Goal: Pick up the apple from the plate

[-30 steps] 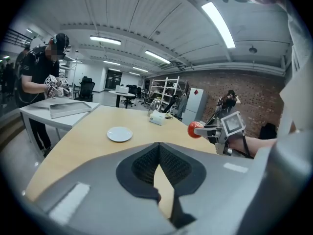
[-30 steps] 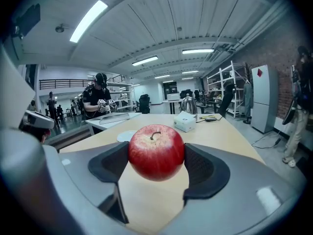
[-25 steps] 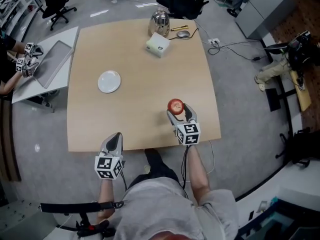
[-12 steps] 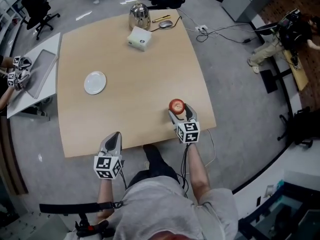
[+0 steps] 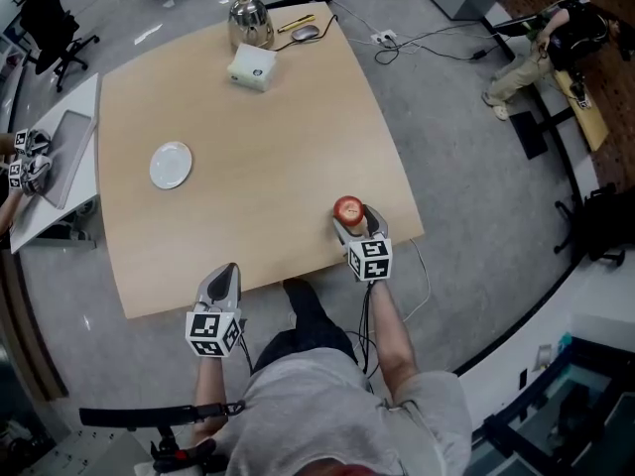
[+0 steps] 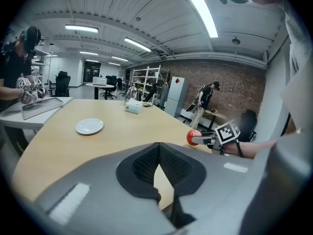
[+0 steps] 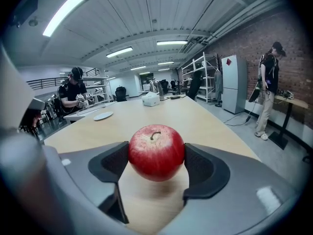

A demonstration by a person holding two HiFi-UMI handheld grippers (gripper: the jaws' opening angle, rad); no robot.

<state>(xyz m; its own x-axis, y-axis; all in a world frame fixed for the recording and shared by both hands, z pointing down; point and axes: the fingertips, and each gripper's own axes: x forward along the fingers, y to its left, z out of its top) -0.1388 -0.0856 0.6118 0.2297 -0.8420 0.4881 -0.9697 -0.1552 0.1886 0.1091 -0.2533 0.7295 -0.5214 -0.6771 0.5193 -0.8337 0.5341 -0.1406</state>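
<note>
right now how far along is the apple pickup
Done: the apple is off the plate, which sits bare far across the table. In hand: the right gripper is shut on the apple near the front right edge, seemingly just above the surface, with a shadow beneath it. The left gripper is shut and empty. Left: little, perhaps only lifting the apple higher.

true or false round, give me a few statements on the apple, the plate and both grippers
1. The right gripper is shut on the apple. True.
2. The apple lies on the plate. False: the plate is bare and sits far across the table from the apple.
3. The left gripper has its jaws wide apart. False: they are together, with nothing between them.
4. A white box stands near a metal kettle at the table's far end. True.
</note>
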